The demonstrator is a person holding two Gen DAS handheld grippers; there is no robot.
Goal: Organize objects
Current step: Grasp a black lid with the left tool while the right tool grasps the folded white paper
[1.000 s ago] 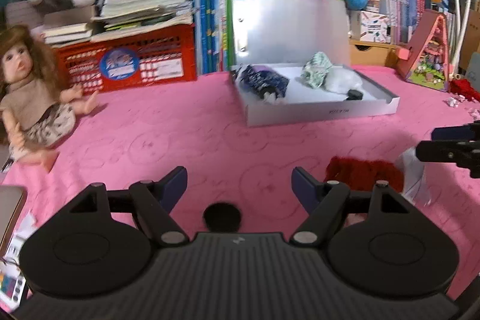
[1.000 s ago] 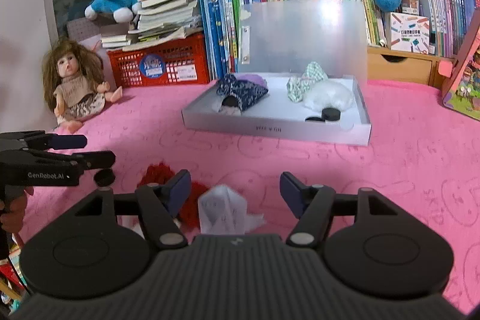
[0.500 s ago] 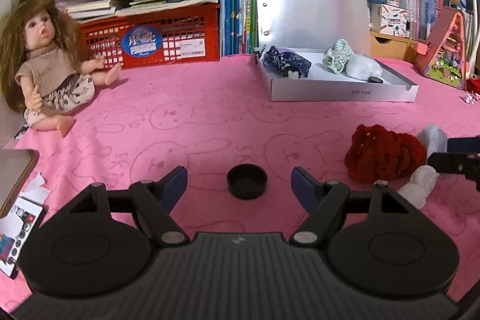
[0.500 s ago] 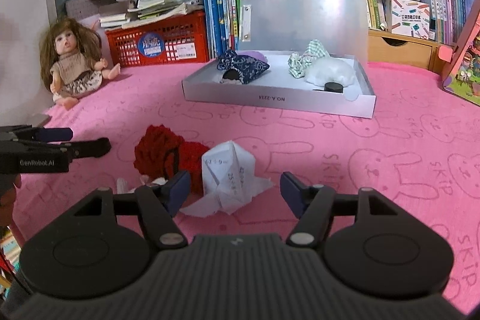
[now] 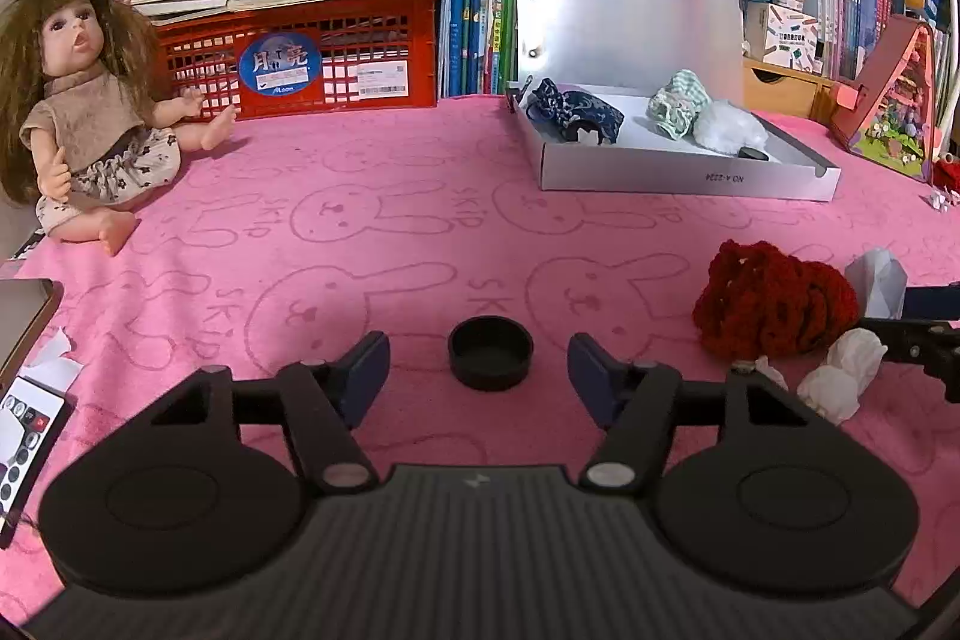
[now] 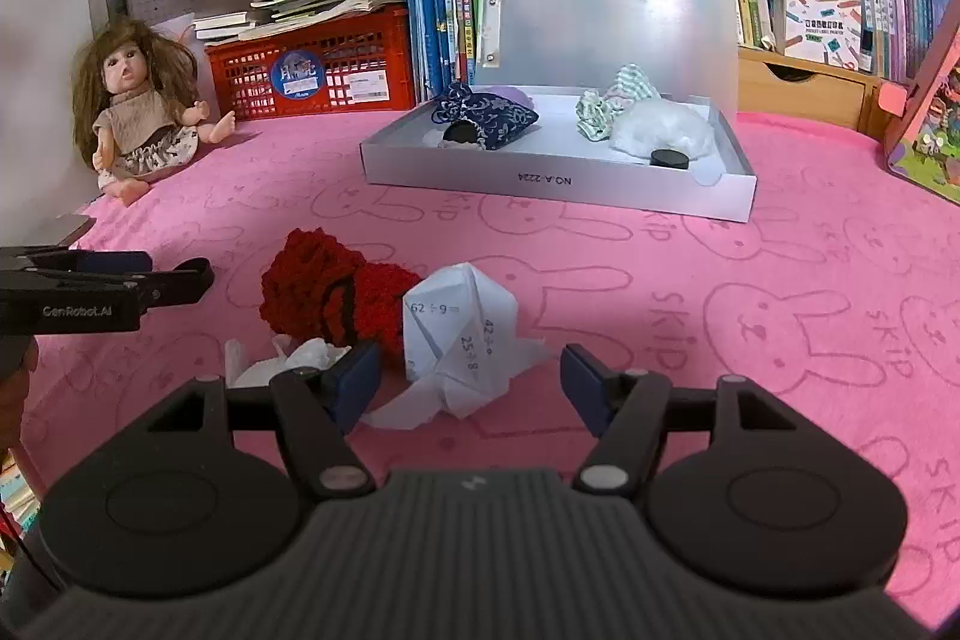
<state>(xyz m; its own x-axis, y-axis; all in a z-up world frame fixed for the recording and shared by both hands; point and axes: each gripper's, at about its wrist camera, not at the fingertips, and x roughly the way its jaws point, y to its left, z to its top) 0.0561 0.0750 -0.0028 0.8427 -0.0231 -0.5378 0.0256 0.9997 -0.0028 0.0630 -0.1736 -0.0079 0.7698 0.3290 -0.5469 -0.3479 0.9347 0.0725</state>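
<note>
So the sorting looks partway done. The grey box (image 6: 558, 181) already holds a dark patterned pouch (image 6: 489, 118), a green striped cloth (image 6: 606, 106), a white fluffy ball (image 6: 660, 130) and a small black disc (image 6: 670, 158).

Still loose on the pink tabletop (image 6: 780, 292), all on the near side of the box: a black cap (image 5: 490, 353), a red knitted thing (image 6: 333, 289), a folded paper piece with sums printed on it (image 6: 462, 334), and some crumpled white tissue (image 6: 288, 361) right beside the red knit. I'd guess four items left.

The left hand-held gripper (image 5: 478, 370) has its jaws spread with the cap sitting between them, not touching either pad. They've just been closing in, so I'd say the cap is the next thing to go in the box. The right hand-held gripper (image 6: 465, 382) is spread too, straddling the paper piece without pinching it.

Doll (image 5: 78, 100) sits far left of the box, no idea if it's part of the job.
</note>
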